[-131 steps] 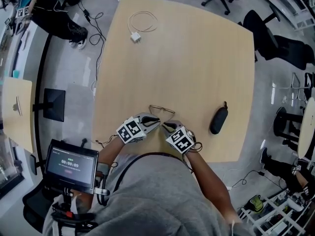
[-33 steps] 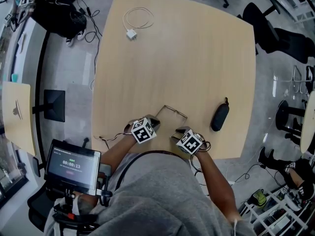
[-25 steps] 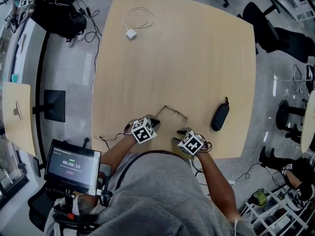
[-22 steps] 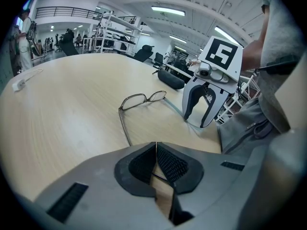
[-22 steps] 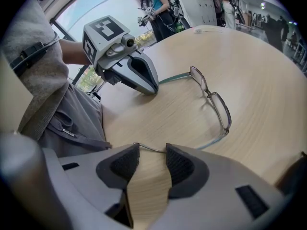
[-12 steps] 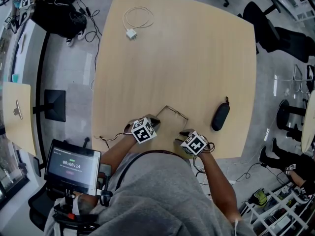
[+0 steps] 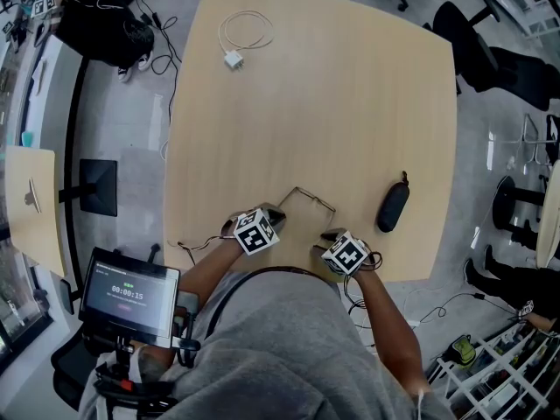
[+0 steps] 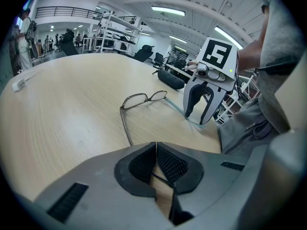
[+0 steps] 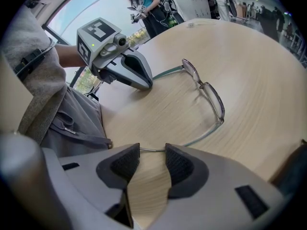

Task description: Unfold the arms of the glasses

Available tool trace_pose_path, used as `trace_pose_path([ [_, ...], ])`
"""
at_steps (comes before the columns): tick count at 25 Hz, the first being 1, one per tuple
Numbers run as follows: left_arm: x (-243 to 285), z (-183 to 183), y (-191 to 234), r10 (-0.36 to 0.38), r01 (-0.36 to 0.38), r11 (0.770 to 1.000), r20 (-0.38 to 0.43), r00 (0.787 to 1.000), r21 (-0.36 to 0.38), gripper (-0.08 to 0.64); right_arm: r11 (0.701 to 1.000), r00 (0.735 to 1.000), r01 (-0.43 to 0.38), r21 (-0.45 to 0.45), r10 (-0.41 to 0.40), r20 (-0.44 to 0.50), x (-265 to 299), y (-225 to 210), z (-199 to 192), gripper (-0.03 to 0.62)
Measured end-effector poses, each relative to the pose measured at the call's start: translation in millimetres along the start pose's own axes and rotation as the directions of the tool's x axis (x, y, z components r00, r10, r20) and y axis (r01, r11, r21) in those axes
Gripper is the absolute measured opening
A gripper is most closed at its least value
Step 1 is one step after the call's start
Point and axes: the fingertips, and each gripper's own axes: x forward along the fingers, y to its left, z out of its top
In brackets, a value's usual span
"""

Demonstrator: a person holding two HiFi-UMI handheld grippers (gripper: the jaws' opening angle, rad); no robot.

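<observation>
The head camera is looking steeply down from well above the person, taking in the whole pale wooden tabletop (image 7: 350, 103). The camera on the left gripper (image 7: 276, 218) is riding low and close over that tabletop, facing along its own jaws toward the right gripper (image 7: 327, 234). The right gripper's camera is facing back the opposite way. All three views are sharing the thin metal-framed glasses (image 7: 311, 201), and each gripper view is catching the other gripper.

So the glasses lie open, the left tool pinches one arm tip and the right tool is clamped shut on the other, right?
No: the right gripper view shows the right tool open, jaws apart, the other arm tip of the glasses across the gap. The rest holds.
</observation>
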Motion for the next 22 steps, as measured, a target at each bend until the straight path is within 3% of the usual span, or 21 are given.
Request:
trace_pose_path([
  [8,0.2,-0.3,-4.5,0.005,-0.005,0.999,0.002,1.000,0.047,0.008,0.999,0.999,0.039,-0.024,-0.039,-0.009,0.5,-7.3,-0.4,0.173],
  [15,0.0,-1.9,-7.0,0.000,0.000,0.998,-0.003,1.000,0.063,0.008,0.994,0.998,0.053,-0.100,-0.056,-0.026,3.0,-7.0,-4.1,0.173],
  [22,-0.4,-4.6,-14.1,-0.015,0.016,0.993,-0.013,1.000,0.119,0.008,0.997,0.999,0.039,-0.069,-0.039,0.002,3.1,-5.3,-1.8,0.173],
])
